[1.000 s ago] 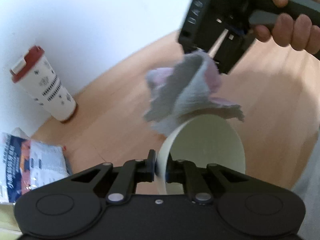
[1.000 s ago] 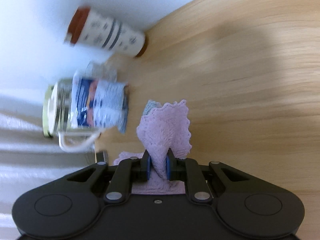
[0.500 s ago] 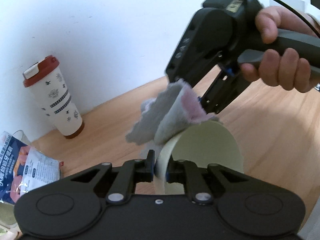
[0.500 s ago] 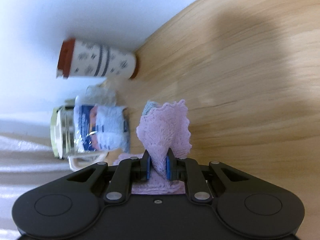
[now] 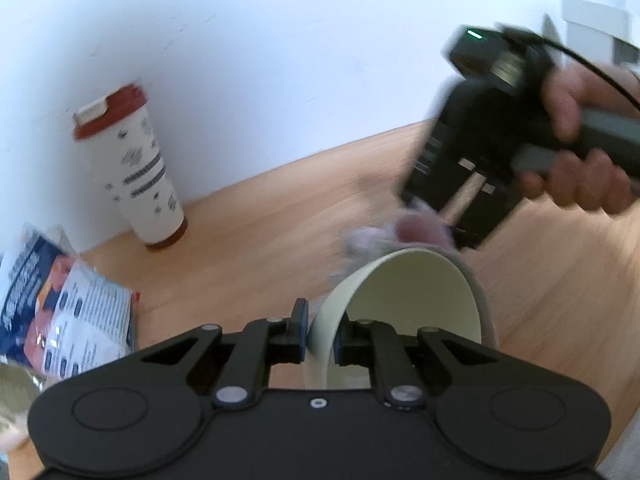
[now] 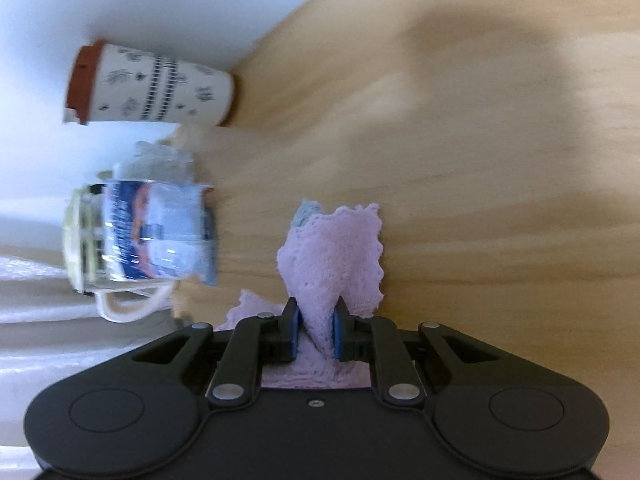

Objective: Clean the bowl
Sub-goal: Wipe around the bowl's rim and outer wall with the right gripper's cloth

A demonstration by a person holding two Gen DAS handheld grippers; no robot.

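My left gripper [image 5: 321, 334] is shut on the rim of a cream bowl [image 5: 412, 312], which is tipped on its side above the wooden table [image 5: 256, 248]. Behind the bowl's far rim, blurred, the pink and grey cloth [image 5: 400, 236] hangs from the right gripper's black body [image 5: 476, 152], held by a person's hand [image 5: 580, 168]. In the right wrist view my right gripper [image 6: 316, 330] is shut on the pink cloth [image 6: 336, 256], which stands up between the fingers. The bowl is not in that view.
A white travel cup with a red lid [image 5: 136, 168] stands against the white wall. A blue and white packet [image 5: 60, 300] lies at the left beside a glass mug [image 6: 92, 240]. Bare wooden table [image 6: 480, 160] stretches right.
The right gripper and cloth have dropped behind the bowl's far rim and shifted right. The left gripper keeps its hold on the bowl, with the view tilted further up toward the wall.
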